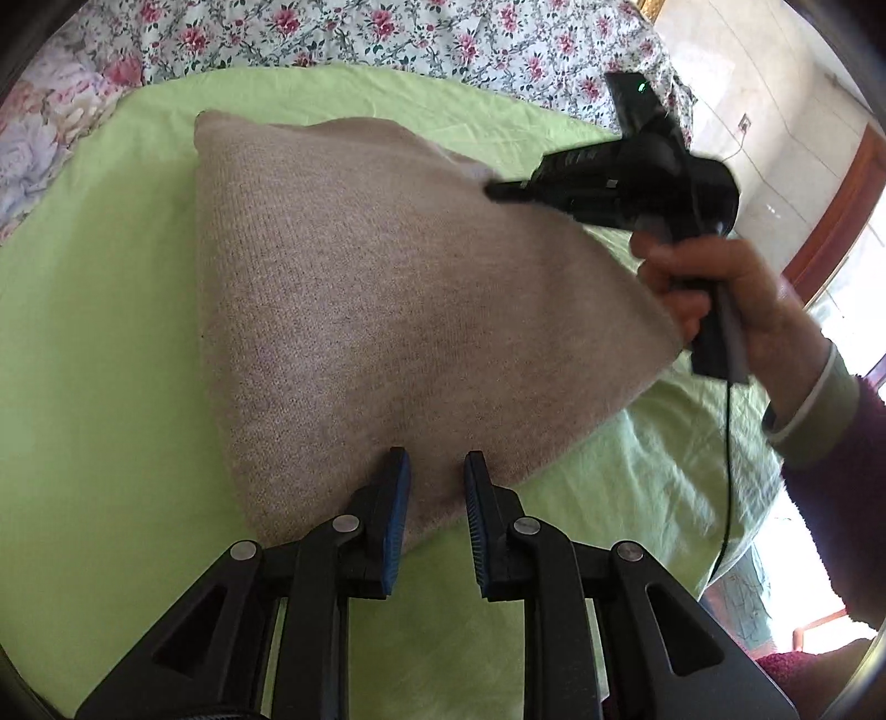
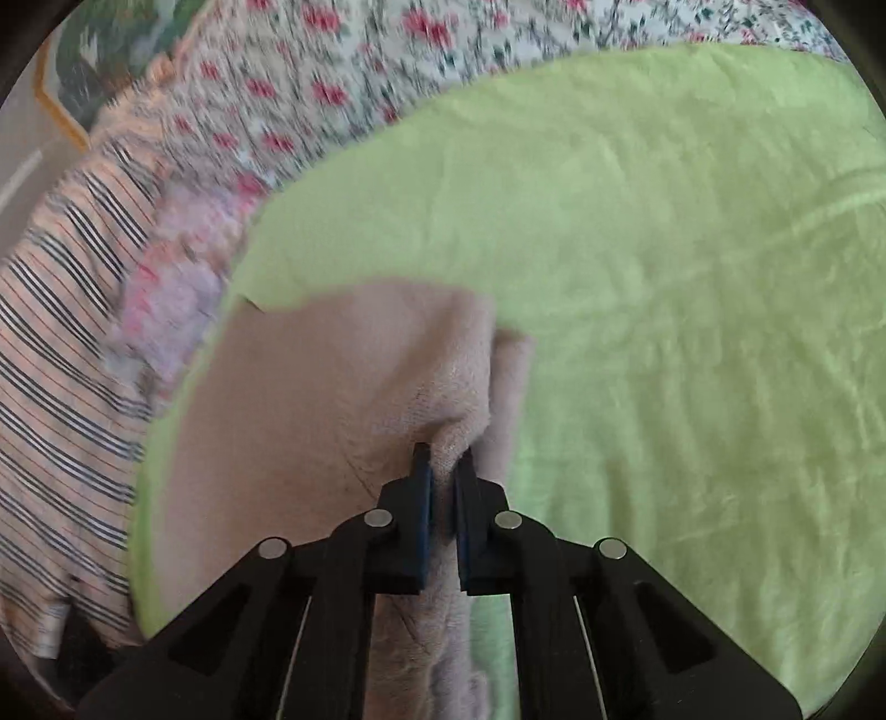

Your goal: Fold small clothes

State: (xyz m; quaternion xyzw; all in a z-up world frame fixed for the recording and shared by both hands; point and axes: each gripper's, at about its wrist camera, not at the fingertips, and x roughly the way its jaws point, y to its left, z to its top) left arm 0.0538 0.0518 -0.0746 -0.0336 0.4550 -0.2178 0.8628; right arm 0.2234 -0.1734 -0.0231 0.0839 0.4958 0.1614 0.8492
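Note:
A beige knitted garment [image 1: 387,299] lies on a light green sheet [image 1: 94,387]. In the left wrist view my left gripper [image 1: 437,471] is open, its blue-padded fingers standing over the garment's near edge with nothing between them. My right gripper [image 1: 498,191] shows there at the garment's far right edge, held by a hand. In the right wrist view my right gripper [image 2: 443,465] is shut on a bunched fold of the garment [image 2: 332,399] and lifts that edge off the sheet.
A floral quilt [image 1: 415,33] lies beyond the green sheet [image 2: 692,277]. A striped cloth [image 2: 66,360] lies at the left in the right wrist view. The bed's edge, a cable [image 1: 728,471] and the room floor [image 1: 775,138] are at the right.

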